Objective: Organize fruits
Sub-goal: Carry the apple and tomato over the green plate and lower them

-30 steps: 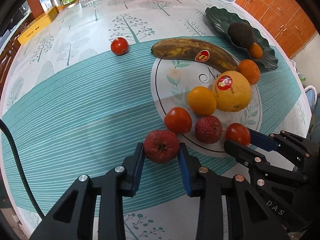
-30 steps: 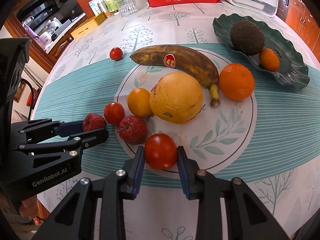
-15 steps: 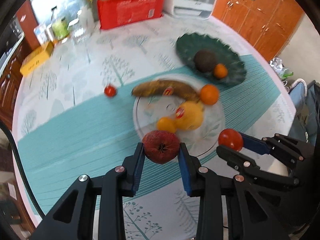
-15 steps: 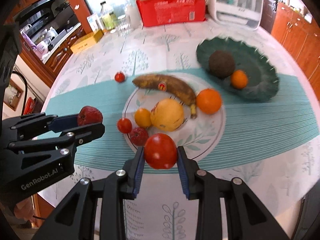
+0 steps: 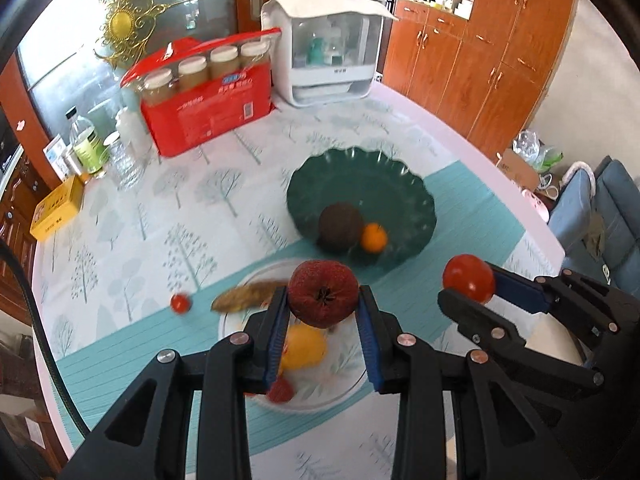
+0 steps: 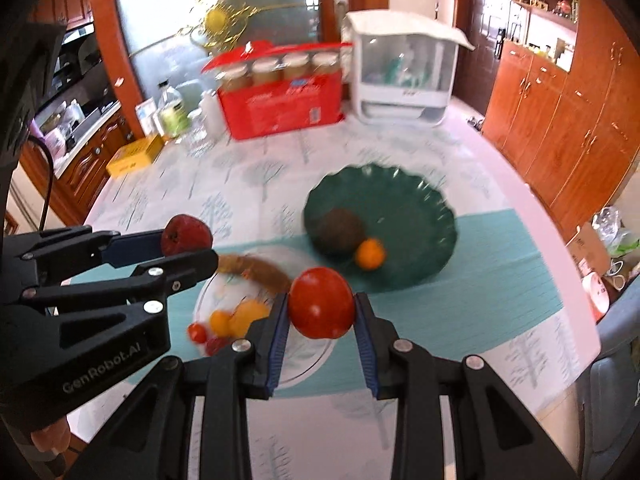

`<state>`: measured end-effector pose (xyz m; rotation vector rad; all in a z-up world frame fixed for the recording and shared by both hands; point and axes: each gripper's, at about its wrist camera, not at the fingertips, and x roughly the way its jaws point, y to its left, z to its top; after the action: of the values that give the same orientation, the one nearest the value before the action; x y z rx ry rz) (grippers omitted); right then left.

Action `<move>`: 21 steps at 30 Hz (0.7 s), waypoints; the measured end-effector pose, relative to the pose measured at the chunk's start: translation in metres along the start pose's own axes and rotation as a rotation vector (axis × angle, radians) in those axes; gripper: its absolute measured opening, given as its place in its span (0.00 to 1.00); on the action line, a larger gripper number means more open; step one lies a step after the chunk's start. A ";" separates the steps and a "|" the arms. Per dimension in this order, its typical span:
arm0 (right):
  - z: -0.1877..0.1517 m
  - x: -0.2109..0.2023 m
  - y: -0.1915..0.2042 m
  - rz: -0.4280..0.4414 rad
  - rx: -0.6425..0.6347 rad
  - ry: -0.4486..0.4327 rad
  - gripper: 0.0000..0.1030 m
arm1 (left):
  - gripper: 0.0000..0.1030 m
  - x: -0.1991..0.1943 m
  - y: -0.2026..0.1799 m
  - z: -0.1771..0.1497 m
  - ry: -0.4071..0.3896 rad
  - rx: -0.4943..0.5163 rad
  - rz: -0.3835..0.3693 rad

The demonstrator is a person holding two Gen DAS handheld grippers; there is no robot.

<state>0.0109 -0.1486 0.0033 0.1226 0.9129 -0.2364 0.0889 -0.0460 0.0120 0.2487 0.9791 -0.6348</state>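
My left gripper [image 5: 323, 312] is shut on a dark red wrinkled fruit [image 5: 323, 294], held high above the table. My right gripper [image 6: 321, 312] is shut on a red tomato [image 6: 321, 302], also in the air. In the left wrist view the right gripper [image 5: 466, 286] shows at the right with its tomato [image 5: 468, 283]. Below lies a green scalloped plate [image 5: 384, 184] with a dark avocado [image 5: 340, 226] and a small orange [image 5: 374, 237]. The brown banana [image 5: 248, 300], a yellow fruit [image 5: 304, 346] and a small tomato [image 5: 181, 303] stay on the cloth.
A red box of jars [image 5: 208, 92], a white lidded container [image 5: 332, 64], bottles [image 5: 86, 140] and a yellow box [image 5: 56, 206] line the far table edge. Wooden cabinets [image 5: 480, 60] stand to the right. A blue chair [image 5: 600, 208] sits past the right table edge.
Both grippers rose well above the table, each carrying its fruit. The fruits on the cloth now look smaller and lower in view, and the far end of the room has come into sight.
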 end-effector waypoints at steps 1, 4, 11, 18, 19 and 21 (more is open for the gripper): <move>0.005 0.002 -0.007 -0.001 -0.001 -0.003 0.31 | 0.31 0.003 -0.004 0.006 -0.003 -0.006 0.005; 0.020 0.013 -0.031 0.007 -0.009 0.002 0.31 | 0.31 0.016 -0.015 0.026 -0.004 -0.037 0.024; 0.054 0.056 -0.083 0.058 -0.104 0.047 0.31 | 0.31 0.063 -0.048 0.075 0.007 -0.121 0.065; 0.081 0.115 -0.116 0.096 -0.163 0.088 0.31 | 0.31 0.123 -0.058 0.107 -0.002 -0.212 0.101; 0.084 0.126 -0.121 0.103 -0.165 0.094 0.31 | 0.31 0.130 -0.058 0.109 0.001 -0.217 0.105; 0.088 0.142 -0.127 0.109 -0.165 0.104 0.31 | 0.31 0.149 -0.055 0.113 0.014 -0.231 0.117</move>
<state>0.1295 -0.3104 -0.0567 0.0316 1.0216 -0.0527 0.1931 -0.2004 -0.0458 0.1048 1.0340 -0.4093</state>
